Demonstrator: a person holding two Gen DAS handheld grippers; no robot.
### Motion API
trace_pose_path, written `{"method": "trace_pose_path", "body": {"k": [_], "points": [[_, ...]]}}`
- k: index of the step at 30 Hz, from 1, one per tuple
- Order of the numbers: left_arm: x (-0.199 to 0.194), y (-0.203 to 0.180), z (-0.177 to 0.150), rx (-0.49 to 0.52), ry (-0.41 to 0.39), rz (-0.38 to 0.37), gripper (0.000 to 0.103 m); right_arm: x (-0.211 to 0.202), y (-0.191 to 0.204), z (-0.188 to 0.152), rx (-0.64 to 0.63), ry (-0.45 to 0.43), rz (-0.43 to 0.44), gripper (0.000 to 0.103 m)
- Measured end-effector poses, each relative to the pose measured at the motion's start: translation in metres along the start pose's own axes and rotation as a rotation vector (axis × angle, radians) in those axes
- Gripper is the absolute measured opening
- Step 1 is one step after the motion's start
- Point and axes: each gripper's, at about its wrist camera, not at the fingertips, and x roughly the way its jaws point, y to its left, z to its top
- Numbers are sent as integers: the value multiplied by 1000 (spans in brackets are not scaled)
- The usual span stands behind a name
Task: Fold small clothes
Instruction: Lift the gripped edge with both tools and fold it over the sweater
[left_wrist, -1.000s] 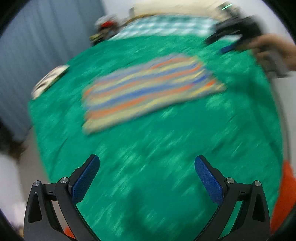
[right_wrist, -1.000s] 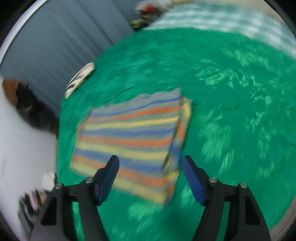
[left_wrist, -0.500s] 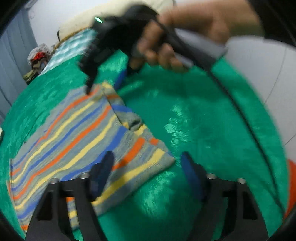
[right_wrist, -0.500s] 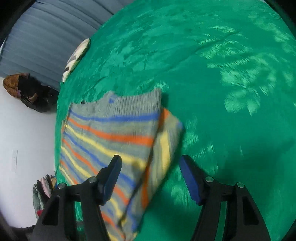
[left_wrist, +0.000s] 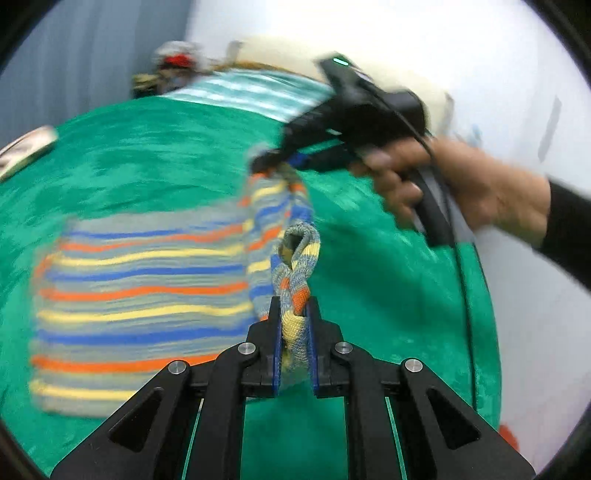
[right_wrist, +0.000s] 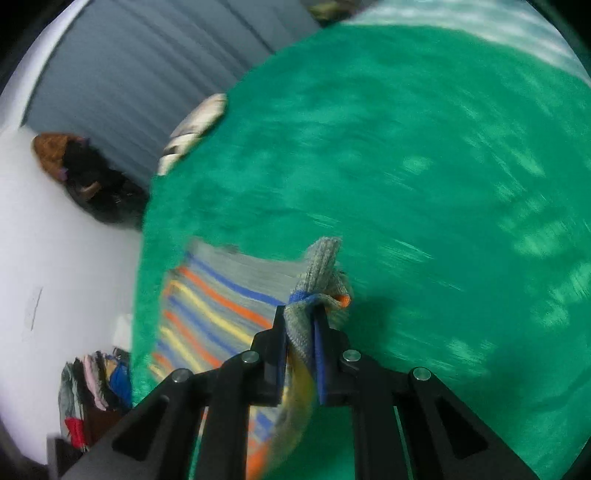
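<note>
A striped knit garment (left_wrist: 147, 295) in grey, blue, orange and yellow lies on the green bed cover (left_wrist: 166, 147). My left gripper (left_wrist: 294, 310) is closing on the garment's near right corner, and the knit is bunched between its blue pads. In the left wrist view a hand holds my right gripper (left_wrist: 280, 162), which pinches the far right corner and lifts that edge. The right wrist view shows my right gripper (right_wrist: 300, 317) closing on a grey fold of the garment (right_wrist: 221, 306), with the rest trailing down to the left.
A striped teal blanket (left_wrist: 251, 92) and a pile of things (left_wrist: 173, 66) lie at the bed's far end. A flat patterned item (right_wrist: 195, 125) rests on the bed's left edge. Clothes (right_wrist: 96, 384) lie on the floor beside it. A grey curtain (right_wrist: 147, 74) hangs behind.
Both grippers moved onto the garment's right edge and shut on its two corners. That edge is now lifted off the bed cover and bunched.
</note>
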Motion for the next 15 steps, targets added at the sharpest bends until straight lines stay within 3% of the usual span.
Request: {"method": "trace_pose_path", "body": {"k": [6, 13, 14, 15], "points": [[-46, 102, -24, -181, 8, 162, 9, 67, 111, 28, -109, 20, 86, 12], [-42, 167, -49, -301, 59, 253, 9, 168, 193, 27, -191, 99, 122, 11], [-38, 171, -52, -297, 86, 264, 12, 180, 197, 26, -190, 106, 121, 11], [-35, 174, -56, -296, 120, 285, 25, 188, 198, 24, -187, 109, 115, 11]]}}
